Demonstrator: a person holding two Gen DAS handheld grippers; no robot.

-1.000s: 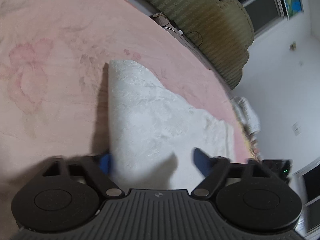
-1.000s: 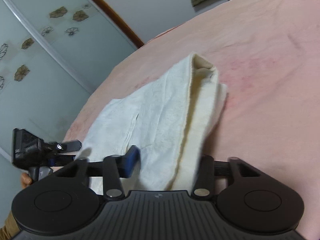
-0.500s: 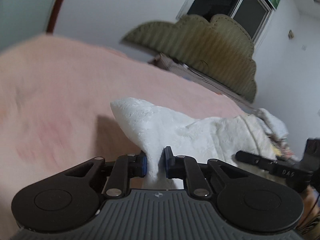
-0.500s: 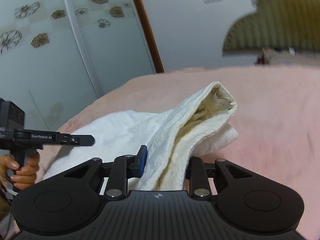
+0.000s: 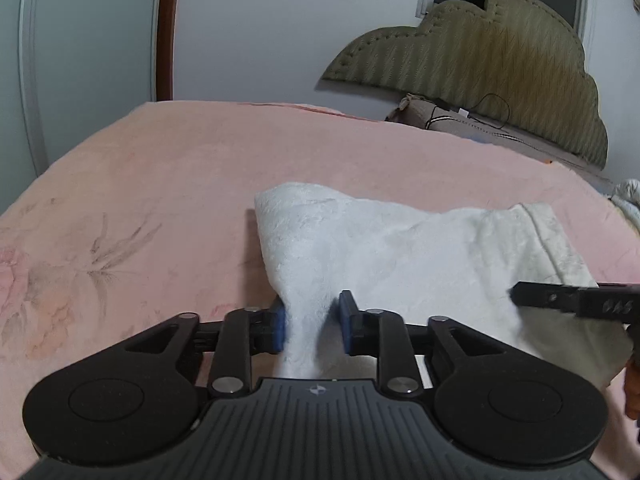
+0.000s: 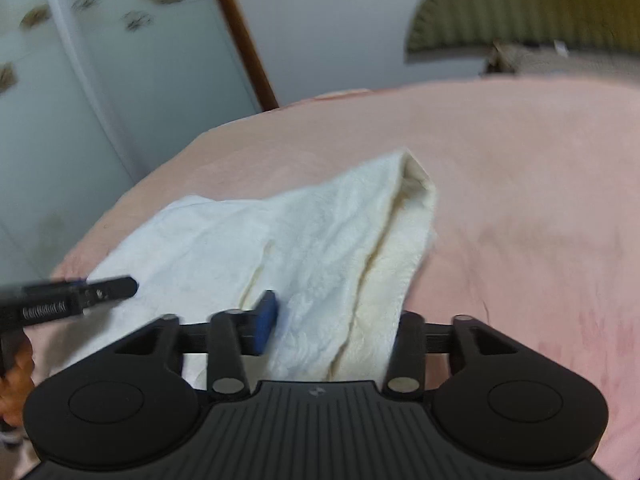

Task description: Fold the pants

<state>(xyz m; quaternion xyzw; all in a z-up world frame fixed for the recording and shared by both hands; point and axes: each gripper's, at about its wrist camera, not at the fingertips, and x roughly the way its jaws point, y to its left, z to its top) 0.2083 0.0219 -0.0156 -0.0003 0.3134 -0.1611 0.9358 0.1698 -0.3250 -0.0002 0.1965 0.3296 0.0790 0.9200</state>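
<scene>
White pants (image 5: pixel 384 248) lay partly folded on a pink bedspread (image 5: pixel 160 184), their near edge lifted off the bed. The left gripper (image 5: pixel 312 326) had a bunched fold of the cloth between its blue pads; its jaws had just been opening, and a slim gap showed at the right pad. The right gripper (image 6: pixel 332 328) had also just been widening, with thick cream folds filling its jaws. A padded headboard (image 5: pixel 480 56) stood at the far wall.
</scene>
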